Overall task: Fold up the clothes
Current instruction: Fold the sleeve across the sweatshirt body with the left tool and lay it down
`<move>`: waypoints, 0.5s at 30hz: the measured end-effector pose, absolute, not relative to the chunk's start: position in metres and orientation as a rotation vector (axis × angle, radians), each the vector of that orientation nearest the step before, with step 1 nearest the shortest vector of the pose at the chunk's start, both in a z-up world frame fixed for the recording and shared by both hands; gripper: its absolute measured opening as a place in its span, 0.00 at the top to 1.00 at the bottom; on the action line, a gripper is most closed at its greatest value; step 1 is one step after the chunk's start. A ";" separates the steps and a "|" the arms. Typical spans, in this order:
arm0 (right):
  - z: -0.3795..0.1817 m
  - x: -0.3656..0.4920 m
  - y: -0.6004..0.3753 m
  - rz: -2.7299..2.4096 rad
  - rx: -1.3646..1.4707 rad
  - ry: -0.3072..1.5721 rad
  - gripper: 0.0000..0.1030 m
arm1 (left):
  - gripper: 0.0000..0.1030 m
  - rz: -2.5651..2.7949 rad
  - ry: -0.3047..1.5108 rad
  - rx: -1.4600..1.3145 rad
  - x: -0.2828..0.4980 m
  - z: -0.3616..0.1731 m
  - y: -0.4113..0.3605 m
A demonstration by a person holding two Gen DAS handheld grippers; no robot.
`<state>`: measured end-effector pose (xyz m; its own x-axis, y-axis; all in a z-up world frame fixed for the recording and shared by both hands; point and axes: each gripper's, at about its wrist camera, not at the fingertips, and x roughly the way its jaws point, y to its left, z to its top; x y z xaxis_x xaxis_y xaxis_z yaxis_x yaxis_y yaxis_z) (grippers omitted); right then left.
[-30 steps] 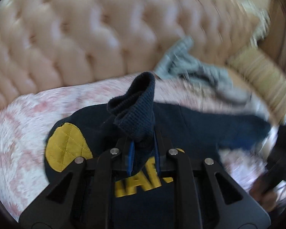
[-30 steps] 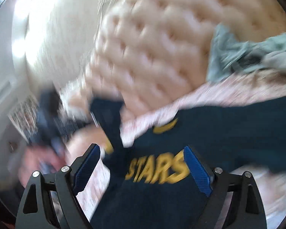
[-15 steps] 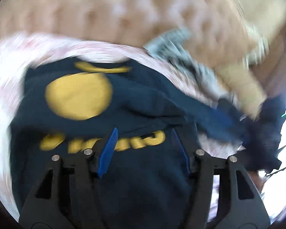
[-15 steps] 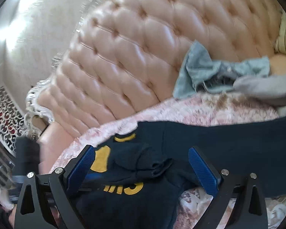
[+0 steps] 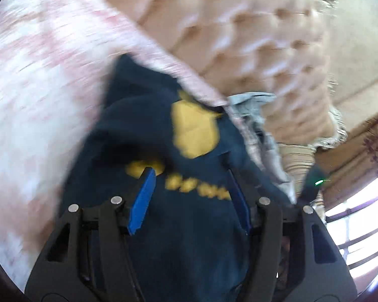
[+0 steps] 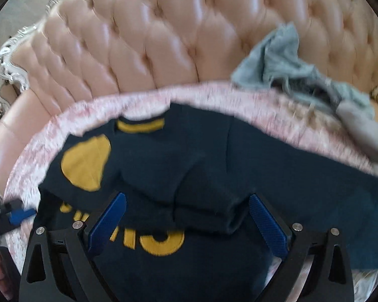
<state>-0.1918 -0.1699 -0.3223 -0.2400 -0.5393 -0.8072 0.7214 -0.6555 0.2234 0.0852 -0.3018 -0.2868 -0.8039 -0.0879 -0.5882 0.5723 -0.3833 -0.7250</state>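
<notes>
Right wrist view: the navy sweatshirt (image 6: 214, 156) lies on the pink bed cover (image 6: 50, 136), one sleeve (image 6: 189, 193) now folded across. Left gripper (image 5: 191, 188) just let go. Right gripper (image 6: 186, 221) hangs open, empty. Other sleeve next.

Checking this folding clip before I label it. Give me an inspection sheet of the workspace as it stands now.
Surface: pink patterned bedspread, partly covered.
Job's things: navy sweatshirt with yellow lettering lies spread out; one sleeve folded across the chest.
Clutter: grey-blue garment crumpled against the headboard.
Grippers: left tongs open above the sweatshirt, holding nothing; right tongs open over the folded sleeve.
Cables: nothing seen.
Surroundings: tufted pink headboard; bright window.
</notes>
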 end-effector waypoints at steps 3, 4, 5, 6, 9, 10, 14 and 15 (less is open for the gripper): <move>-0.330 -0.196 -0.168 -1.964 1.209 0.236 0.03 | 0.40 -2.232 1.461 0.652 0.054 -0.291 -0.321; -0.331 -0.196 -0.168 -1.962 1.211 0.238 0.03 | 0.40 -2.221 1.480 0.672 0.045 -0.297 -0.327; -0.332 -0.196 -0.168 -1.962 1.211 0.240 0.03 | 0.40 -2.209 1.499 0.693 0.036 -0.303 -0.333; -0.332 -0.197 -0.167 -1.962 1.211 0.243 0.03 | 0.40 -2.192 1.522 0.714 0.029 -0.309 -0.338; -0.333 -0.196 -0.168 -1.963 1.209 0.256 0.03 | 0.40 -2.102 1.634 0.752 0.025 -0.333 -0.343; -0.333 -0.195 -0.168 -1.964 1.209 0.258 0.03 | 0.40 -2.091 1.638 0.752 0.027 -0.336 -0.342; -0.333 -0.195 -0.172 -1.965 1.209 0.260 0.03 | 0.40 -2.119 1.605 0.756 0.026 -0.336 -0.339; -0.333 -0.195 -0.172 -1.966 1.207 0.263 0.03 | 0.40 -2.121 1.599 0.761 0.025 -0.336 -0.338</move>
